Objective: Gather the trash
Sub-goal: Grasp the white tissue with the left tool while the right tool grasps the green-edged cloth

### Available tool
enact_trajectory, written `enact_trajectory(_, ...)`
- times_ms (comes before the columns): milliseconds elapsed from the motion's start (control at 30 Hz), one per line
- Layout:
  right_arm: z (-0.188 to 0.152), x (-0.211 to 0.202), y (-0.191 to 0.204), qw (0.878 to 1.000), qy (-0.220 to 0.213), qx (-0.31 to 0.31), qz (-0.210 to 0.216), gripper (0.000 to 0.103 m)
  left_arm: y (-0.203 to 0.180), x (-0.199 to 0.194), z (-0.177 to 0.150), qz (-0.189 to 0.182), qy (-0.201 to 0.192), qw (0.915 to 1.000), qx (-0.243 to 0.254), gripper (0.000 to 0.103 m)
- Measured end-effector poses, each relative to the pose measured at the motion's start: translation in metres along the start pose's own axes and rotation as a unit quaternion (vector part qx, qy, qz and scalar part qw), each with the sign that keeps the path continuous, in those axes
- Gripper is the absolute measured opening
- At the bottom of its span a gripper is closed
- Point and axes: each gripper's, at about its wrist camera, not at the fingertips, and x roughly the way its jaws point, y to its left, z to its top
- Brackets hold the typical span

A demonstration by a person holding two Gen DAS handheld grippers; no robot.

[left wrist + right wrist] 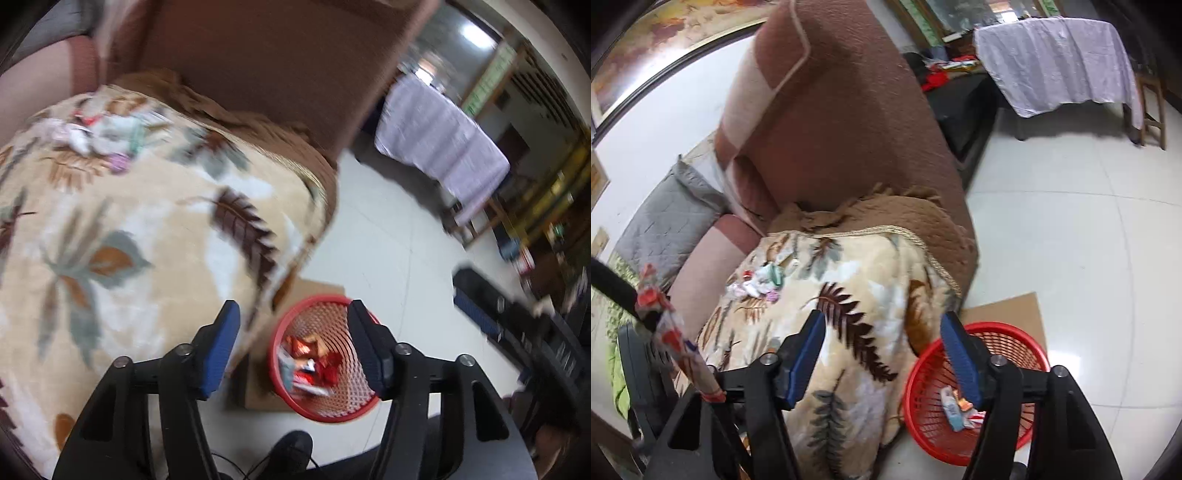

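A red mesh basket (334,410) stands on the floor by the sofa and holds several wrappers (310,363); it also shows in the right wrist view (1004,336). My left gripper (293,347) is open and empty above the basket. My right gripper (882,354) is open and empty over the sofa's front edge. A small pile of wrappers (99,136) lies on the leaf-patterned blanket (147,229) at the back of the seat; the pile shows in the right wrist view (759,282). At the left of the right wrist view a red and white wrapper (670,332) hangs from the other gripper.
The brown sofa back (842,118) rises behind the seat. A cardboard sheet (1008,306) lies under the basket on the white tiled floor (1071,229). A table with a pale cloth (1056,55) stands far right. A black shoe (291,450) is near the basket.
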Motion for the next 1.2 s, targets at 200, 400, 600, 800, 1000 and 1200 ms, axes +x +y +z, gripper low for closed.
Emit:
enact_trajectory(200, 0.001, 0.014, 0.025, 0.999, 0.022, -0.029, 0.041, 0.074, 0.041, -0.032, 0.025, 0.019, -0.033, 0.9970, -0.067, 0.067)
enact_trajectory(400, 0.019, 0.034, 0.079, 0.990, 0.049, -0.077, 0.106, 0.076, 0.100, -0.063, 0.051, 0.050, -0.058, 0.9871, -0.141, 0.068)
enact_trajectory(600, 0.038, 0.088, 0.144, 0.975, 0.099, -0.129, 0.150, 0.076, 0.155, -0.090, 0.067, 0.070, -0.087, 0.9729, -0.203, 0.068)
enact_trajectory(800, 0.044, 0.158, 0.205, 0.966, 0.147, -0.147, 0.153, 0.076, 0.197, -0.096, 0.080, 0.069, -0.090, 0.9604, -0.254, 0.068)
enact_trajectory(1000, 0.044, 0.216, 0.213, 0.968, 0.157, -0.135, 0.145, 0.075, 0.235, -0.073, 0.109, 0.105, -0.092, 0.9563, -0.257, 0.068)
enact_trajectory(1200, 0.045, 0.270, 0.209, 0.966, 0.185, -0.097, 0.154, 0.060, 0.285, -0.031, 0.142, 0.106, -0.082, 0.9490, -0.285, 0.068)
